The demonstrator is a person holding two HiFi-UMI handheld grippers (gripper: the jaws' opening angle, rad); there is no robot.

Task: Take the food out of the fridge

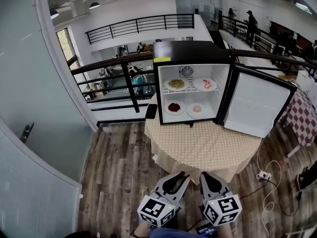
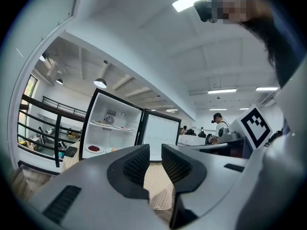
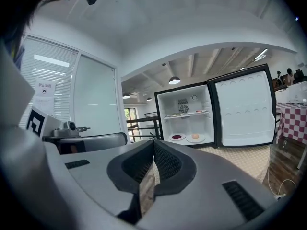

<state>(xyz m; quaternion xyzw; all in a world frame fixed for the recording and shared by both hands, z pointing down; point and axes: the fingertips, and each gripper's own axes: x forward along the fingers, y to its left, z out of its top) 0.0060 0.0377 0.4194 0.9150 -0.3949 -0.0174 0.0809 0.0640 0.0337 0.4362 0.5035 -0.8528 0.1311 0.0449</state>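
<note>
A small black fridge stands open on a round table with a beige cloth, its door swung to the right. Inside, the upper shelf holds a plate of yellowish food and a plate of pink food. The floor of the fridge holds a plate of red food and a plate with a pale round piece. Both grippers hang low, short of the table. My left gripper shows a narrow gap, empty. My right gripper is shut on nothing.
A dark flat object lies at the table's left edge beside the fridge. A black railing runs behind the table. A power strip with white cable lies on the wooden floor at right. A checked-cloth table stands far right, a glass wall at left.
</note>
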